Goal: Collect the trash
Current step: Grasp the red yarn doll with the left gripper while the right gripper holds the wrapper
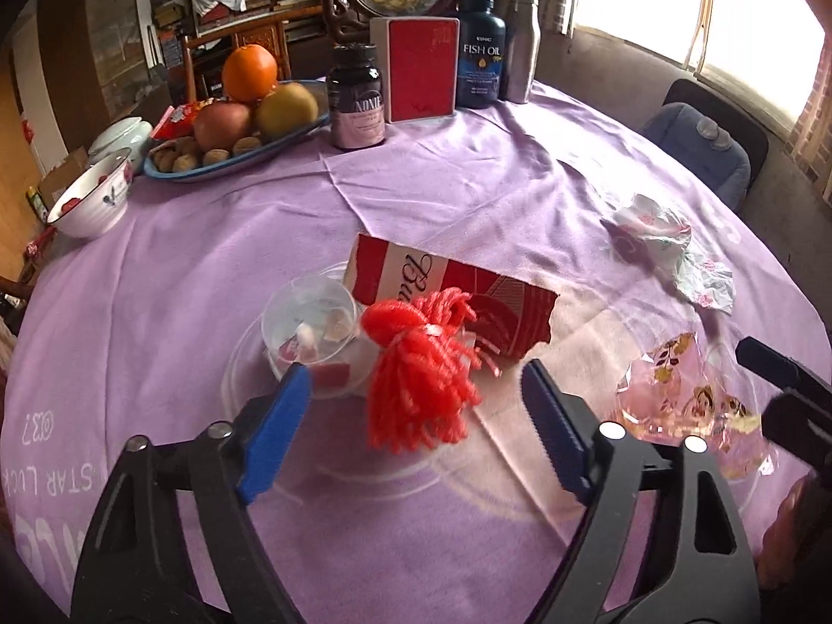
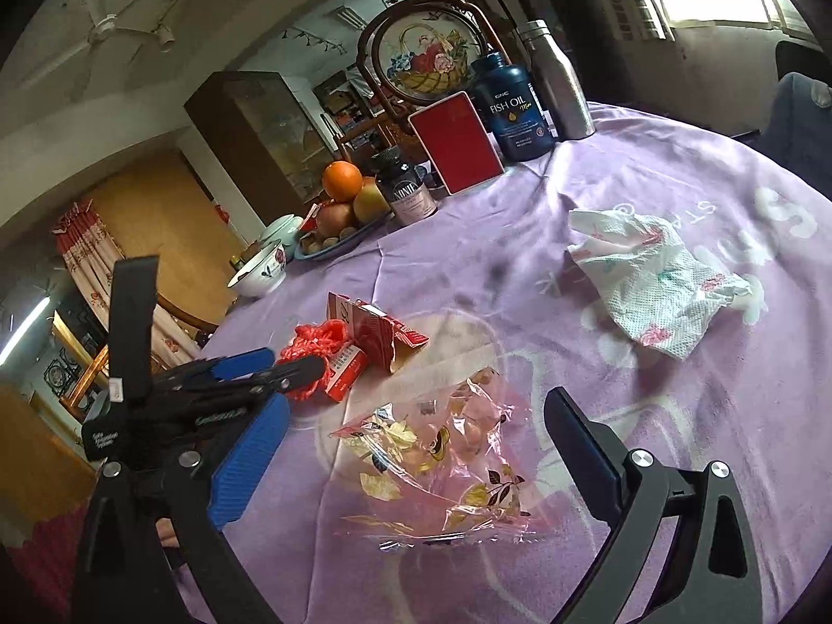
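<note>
A red yarn tassel [image 1: 424, 372] lies on the purple tablecloth between the fingers of my open left gripper [image 1: 411, 392]. Behind it are a torn red and white carton [image 1: 442, 294] and a clear plastic cup [image 1: 312, 330] with scraps inside. A crumpled clear wrapper with gold print [image 2: 442, 460] lies between the fingers of my open right gripper [image 2: 416, 447]; it also shows in the left wrist view [image 1: 686, 395]. A crumpled floral paper napkin [image 2: 655, 275] lies further right. The tassel [image 2: 314, 353] and carton [image 2: 374, 335] show beside the left gripper [image 2: 291, 364].
At the table's far side stand a fruit tray [image 1: 208, 169], a white bowl [image 1: 96, 197], a dark supplement jar [image 1: 356, 99], a red box [image 1: 421, 70], a fish oil bottle [image 1: 481, 52] and a steel bottle [image 1: 522, 44]. A blue chair [image 1: 712, 145] is at the right.
</note>
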`<state>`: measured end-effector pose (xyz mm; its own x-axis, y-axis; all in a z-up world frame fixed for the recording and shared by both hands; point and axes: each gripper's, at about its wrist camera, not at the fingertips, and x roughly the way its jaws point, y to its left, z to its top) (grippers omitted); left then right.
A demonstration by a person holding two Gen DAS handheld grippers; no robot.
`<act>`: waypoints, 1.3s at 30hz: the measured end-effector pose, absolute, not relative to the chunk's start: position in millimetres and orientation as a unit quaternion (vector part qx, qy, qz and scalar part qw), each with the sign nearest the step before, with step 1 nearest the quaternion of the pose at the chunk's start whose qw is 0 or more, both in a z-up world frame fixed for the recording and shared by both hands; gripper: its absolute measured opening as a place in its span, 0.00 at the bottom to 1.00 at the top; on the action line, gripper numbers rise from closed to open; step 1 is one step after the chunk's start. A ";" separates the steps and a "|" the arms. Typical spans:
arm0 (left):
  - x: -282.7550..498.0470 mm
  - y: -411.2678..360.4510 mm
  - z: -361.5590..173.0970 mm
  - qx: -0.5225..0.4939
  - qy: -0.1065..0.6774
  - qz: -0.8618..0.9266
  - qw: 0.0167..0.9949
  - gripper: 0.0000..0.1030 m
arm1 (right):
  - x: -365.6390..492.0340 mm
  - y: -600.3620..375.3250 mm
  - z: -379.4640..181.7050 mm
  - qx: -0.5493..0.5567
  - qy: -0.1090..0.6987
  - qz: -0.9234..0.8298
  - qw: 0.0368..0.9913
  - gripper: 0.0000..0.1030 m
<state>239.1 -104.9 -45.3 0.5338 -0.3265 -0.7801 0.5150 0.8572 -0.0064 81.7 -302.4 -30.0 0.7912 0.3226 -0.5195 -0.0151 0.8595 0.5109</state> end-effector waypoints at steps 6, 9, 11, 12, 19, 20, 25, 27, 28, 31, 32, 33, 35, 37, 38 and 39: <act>249.8 -109.0 -55.0 0.103 0.443 -0.247 0.856 0.36 | 80.4 -302.0 -28.9 0.247 0.308 0.096 0.914 0.94; 244.8 -104.7 -55.2 0.105 0.441 -0.249 0.856 0.28 | 80.0 -302.4 -28.8 0.248 0.307 0.096 0.914 0.94; 235.4 -97.9 -50.2 0.109 0.434 -0.249 0.859 0.28 | 81.1 -302.4 -28.9 0.249 0.308 0.096 0.913 0.94; 228.9 -92.5 -46.6 0.109 0.430 -0.252 0.860 0.28 | 81.1 -302.3 -28.9 0.248 0.308 0.097 0.913 0.94; 185.2 -48.6 -46.4 0.094 0.425 -0.258 0.863 0.28 | 83.9 -299.7 -30.6 0.247 0.317 0.104 0.910 0.94; 184.0 -47.0 -49.8 0.094 0.429 -0.257 0.861 0.28 | 84.5 -299.3 -30.8 0.247 0.319 0.104 0.909 0.94; 197.2 -35.5 -70.7 0.064 0.465 -0.261 0.844 0.28 | 90.4 -293.0 -33.7 0.236 0.341 0.100 0.905 0.95; 201.8 -29.8 -71.3 0.044 0.472 -0.273 0.837 0.28 | 95.4 -287.2 -35.4 0.223 0.359 0.103 0.901 0.94; 203.2 -28.4 -71.4 0.040 0.475 -0.276 0.835 0.28 | 97.0 -284.7 -36.0 0.216 0.365 0.103 0.900 0.94; 203.2 -28.1 -71.0 0.041 0.477 -0.279 0.833 0.28 | 101.3 -275.8 -37.6 0.191 0.384 0.095 0.898 0.94; 202.1 -29.3 -71.0 0.045 0.475 -0.279 0.833 0.28 | 103.0 -273.1 -38.7 0.180 0.394 0.083 0.898 0.94; 200.3 -30.9 -70.6 0.051 0.472 -0.278 0.835 0.28 | 105.3 -270.2 -40.3 0.169 0.405 0.069 0.896 0.94; 197.3 -33.7 -69.9 0.063 0.467 -0.276 0.838 0.28 | 109.8 -265.2 -44.0 0.149 0.423 0.052 0.892 0.94; 195.6 -35.1 -69.8 0.070 0.464 -0.274 0.840 0.28 | 113.4 -259.4 -46.4 0.130 0.437 0.045 0.889 0.94; 194.7 -35.6 -69.7 0.072 0.462 -0.273 0.841 0.28 | 114.5 -255.4 -46.9 0.118 0.442 0.043 0.888 0.94; 194.6 -35.6 -69.9 0.073 0.462 -0.272 0.841 0.28 | 115.3 -251.8 -47.2 0.107 0.445 0.042 0.888 0.94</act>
<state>194.6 -35.6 -69.9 0.4245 -0.3900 -0.8171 0.5254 0.8411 -0.1285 115.3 -251.8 -47.2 0.5999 0.1704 -0.7818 0.0206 0.9735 0.2280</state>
